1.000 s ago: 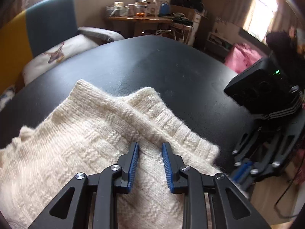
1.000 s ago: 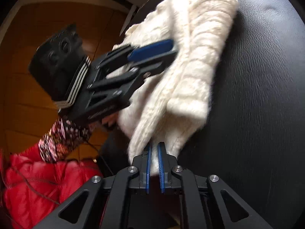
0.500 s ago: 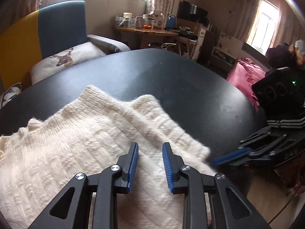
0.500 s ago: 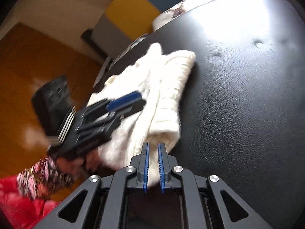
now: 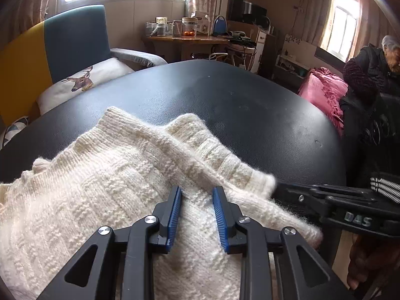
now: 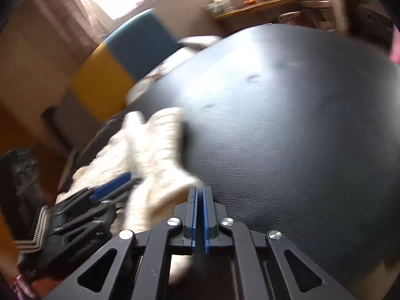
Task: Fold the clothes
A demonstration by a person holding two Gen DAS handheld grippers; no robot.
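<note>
So far the cream knitted sweater [image 5: 105, 195] lies bunched on the black padded table [image 5: 225, 105], filling the lower left of the left wrist view, with a ribbed edge doubled over toward the centre of the frame. That overlap suggests at least one fold is in place, but the garment is no neat rectangle: its ribbed corners stick up at different heights and the right edge trails toward the lower right of the frame.

The left gripper [image 5: 197, 200] rests low over the knit near the bottom centre with its blue-lined fingers apart; wool shows between them, though nothing appears pinched. The right gripper [image 6: 200, 200] has its blue pads [image 6: 193, 215] nearly touching, with only a thin slit between them. In the blurred right wrist view a corner of the sweater [image 6: 155, 165] reaches down to just left of those tips, and whether any wool is caught in the slit cannot be told. In the left wrist view this same tool enters from the right edge, its tip meeting the sweater's fuzzy right edge.

Judging by this, the folding is partway: the piece still needs squaring up, probably one more fold across, then smoothing flat. Most of the table beyond it lies bare.
</note>
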